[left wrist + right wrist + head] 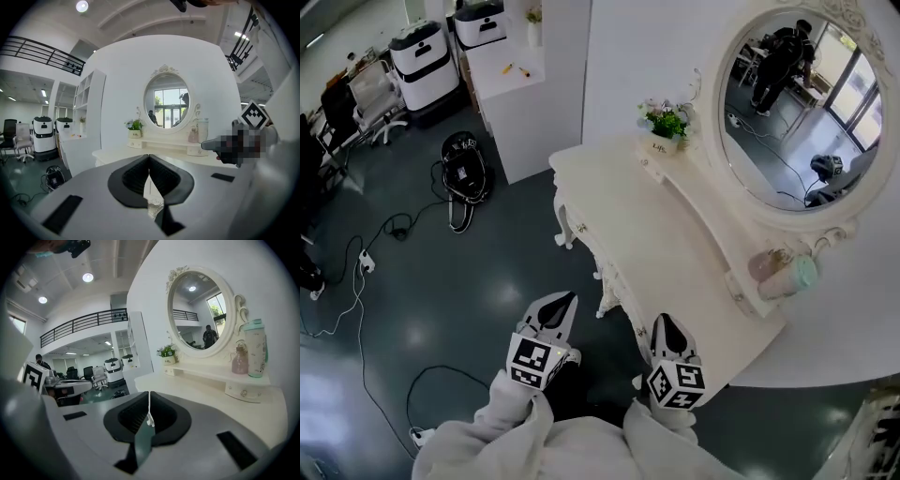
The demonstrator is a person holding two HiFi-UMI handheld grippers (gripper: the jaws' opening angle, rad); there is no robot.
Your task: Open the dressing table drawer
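The white dressing table stands against the wall under an oval mirror. Its drawer front runs along the near edge, seen only edge-on from above. My left gripper hovers over the dark floor just left of that edge, jaws shut and empty. My right gripper hangs at the table's near corner, also shut with nothing in it. In the left gripper view the shut jaws point at the table, which is still some way off. In the right gripper view the jaws point across the tabletop.
A potted plant and bottles stand on the table's back shelf. Cables and a black device lie on the floor to the left. A white cabinet and office chairs stand farther back.
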